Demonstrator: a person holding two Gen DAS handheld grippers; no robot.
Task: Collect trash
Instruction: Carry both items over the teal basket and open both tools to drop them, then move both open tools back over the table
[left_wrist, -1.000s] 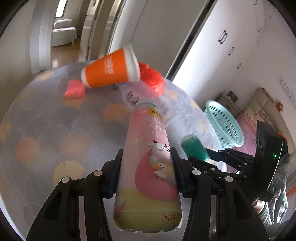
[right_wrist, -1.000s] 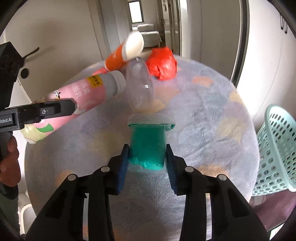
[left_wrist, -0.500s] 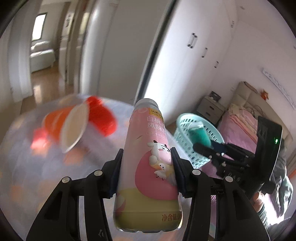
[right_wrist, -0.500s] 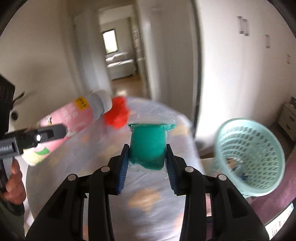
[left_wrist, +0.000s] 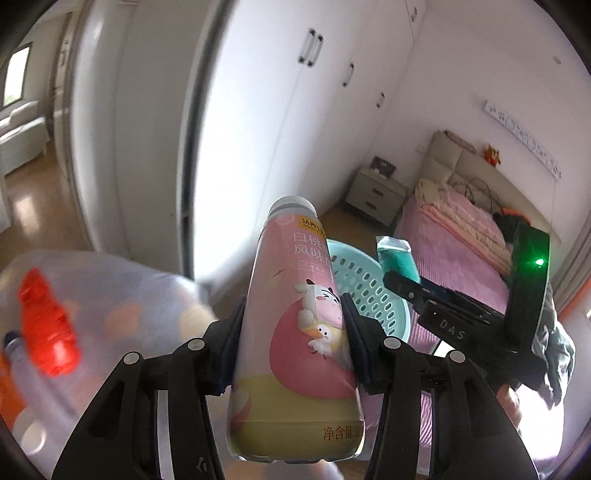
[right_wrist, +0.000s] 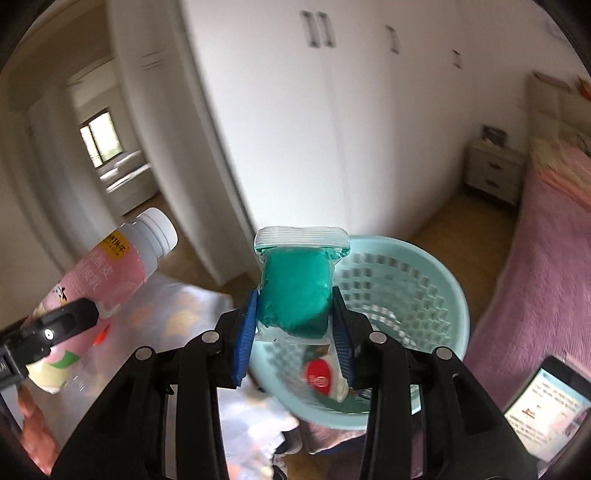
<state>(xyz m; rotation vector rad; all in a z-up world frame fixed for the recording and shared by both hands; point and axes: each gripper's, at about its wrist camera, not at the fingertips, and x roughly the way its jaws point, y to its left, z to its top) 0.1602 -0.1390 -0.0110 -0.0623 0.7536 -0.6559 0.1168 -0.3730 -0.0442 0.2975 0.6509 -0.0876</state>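
Observation:
My left gripper (left_wrist: 293, 326) is shut on a pink drink bottle (left_wrist: 295, 332) with a white cap, held in the air; the bottle also shows in the right wrist view (right_wrist: 99, 284). My right gripper (right_wrist: 293, 317) is shut on a clear zip bag of green stuff (right_wrist: 295, 291), held above the near rim of a light-blue mesh basket (right_wrist: 439, 291). The basket holds a white item with a red round label (right_wrist: 323, 374). In the left wrist view the basket (left_wrist: 373, 299) sits behind the bottle, with the green bag (left_wrist: 397, 258) over it.
A round table with a patterned cloth (left_wrist: 122, 306) lies to the left, with a red crumpled bag (left_wrist: 48, 325) and an orange cup at its edge. White wardrobe doors (right_wrist: 332, 129) stand behind the basket. A pink bed (left_wrist: 454, 254) is on the right.
Both grippers have swung right, away from the table and towards the basket, still holding the bottle and the green bag. The green bag is now over the basket.

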